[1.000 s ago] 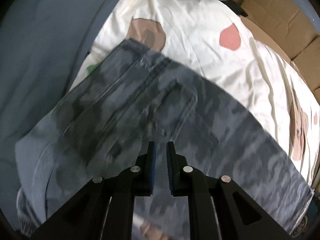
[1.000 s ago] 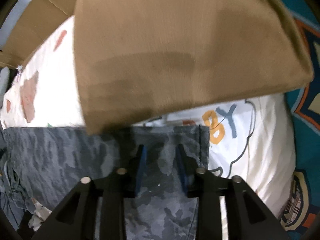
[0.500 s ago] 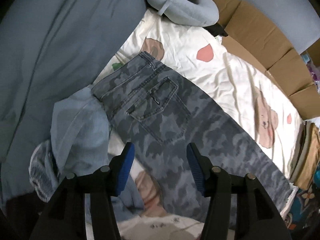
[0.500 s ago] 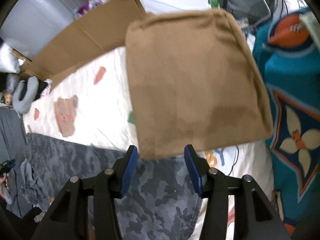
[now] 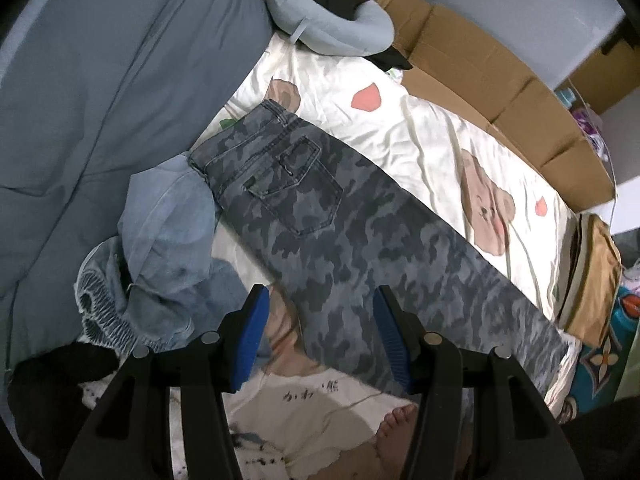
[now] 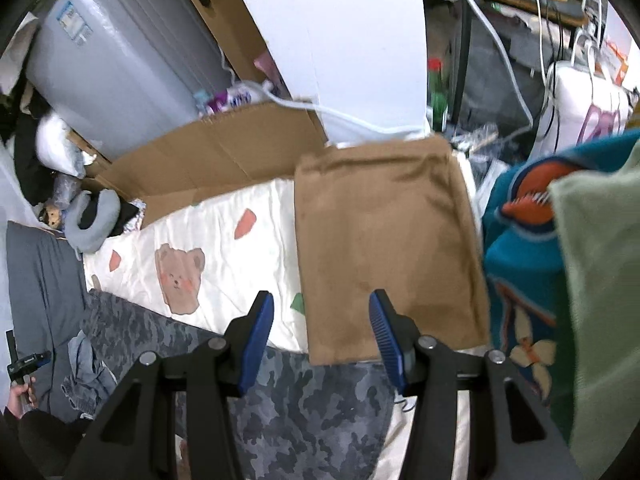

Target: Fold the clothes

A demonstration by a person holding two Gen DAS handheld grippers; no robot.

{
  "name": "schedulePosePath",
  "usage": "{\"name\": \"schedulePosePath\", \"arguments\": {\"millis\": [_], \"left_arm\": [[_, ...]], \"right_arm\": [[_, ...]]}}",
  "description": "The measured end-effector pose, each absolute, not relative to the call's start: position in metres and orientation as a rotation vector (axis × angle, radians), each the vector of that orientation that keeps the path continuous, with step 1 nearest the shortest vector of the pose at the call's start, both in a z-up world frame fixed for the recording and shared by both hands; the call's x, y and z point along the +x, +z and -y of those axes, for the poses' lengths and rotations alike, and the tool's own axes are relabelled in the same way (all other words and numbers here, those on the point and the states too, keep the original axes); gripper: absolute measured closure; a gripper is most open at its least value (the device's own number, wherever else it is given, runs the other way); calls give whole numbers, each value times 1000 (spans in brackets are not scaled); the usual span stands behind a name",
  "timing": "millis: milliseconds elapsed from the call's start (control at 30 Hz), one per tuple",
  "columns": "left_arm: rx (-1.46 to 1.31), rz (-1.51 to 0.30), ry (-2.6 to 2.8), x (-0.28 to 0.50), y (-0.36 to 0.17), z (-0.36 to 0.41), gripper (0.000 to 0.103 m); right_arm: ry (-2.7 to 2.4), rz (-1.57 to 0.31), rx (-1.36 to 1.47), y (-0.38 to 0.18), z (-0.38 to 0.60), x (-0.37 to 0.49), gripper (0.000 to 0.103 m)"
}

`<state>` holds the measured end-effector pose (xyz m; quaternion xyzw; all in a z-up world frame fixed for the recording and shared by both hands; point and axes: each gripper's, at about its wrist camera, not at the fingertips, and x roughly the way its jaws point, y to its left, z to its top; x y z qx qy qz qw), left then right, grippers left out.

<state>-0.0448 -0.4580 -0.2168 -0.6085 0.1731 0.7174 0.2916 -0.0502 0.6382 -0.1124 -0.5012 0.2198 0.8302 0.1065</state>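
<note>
The camouflage jeans (image 5: 360, 232) lie flat and lengthwise across the bear-print bed sheet (image 5: 432, 128). My left gripper (image 5: 320, 330) hovers above them, its 2 fingers (image 5: 252, 328) spread apart with nothing held. My right gripper (image 6: 320, 338) hangs over the jeans' leg end, beside the folded tan cloth (image 6: 384, 248), fingers likewise apart and empty.
</note>
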Motion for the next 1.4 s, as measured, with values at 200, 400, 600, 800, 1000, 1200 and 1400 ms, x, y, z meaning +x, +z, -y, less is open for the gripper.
{"name": "schedulePosePath", "arguments": {"millis": [200,400,600,800,1000,1200,1400], "left_arm": [[-1582,-485,1903,-23,-199,473,48],[-1545,-465,1910,-10,-189,483,48],[-1551,-462,1912,-1,-196,489,48],[-1573,-479,1910,9,-212,491,48],[-1565,-559,1894,21,-223,488,48],[-1541,-597,1877,31,-234,483,48],[-1545,-603,1835,43,-256,477,48]], "right_arm": [[2525,-621,-1437,-67,-655,-29,55],[2563,-598,-1473,-58,-663,7,52],[2542,-623,-1548,-88,-667,46,50],[2480,-710,-1625,-141,-664,79,49],[2402,-800,-1716,-202,-655,99,49],[2348,-917,-1800,-257,-640,110,49],[2278,-1065,-1885,-315,-621,114,49]]}}
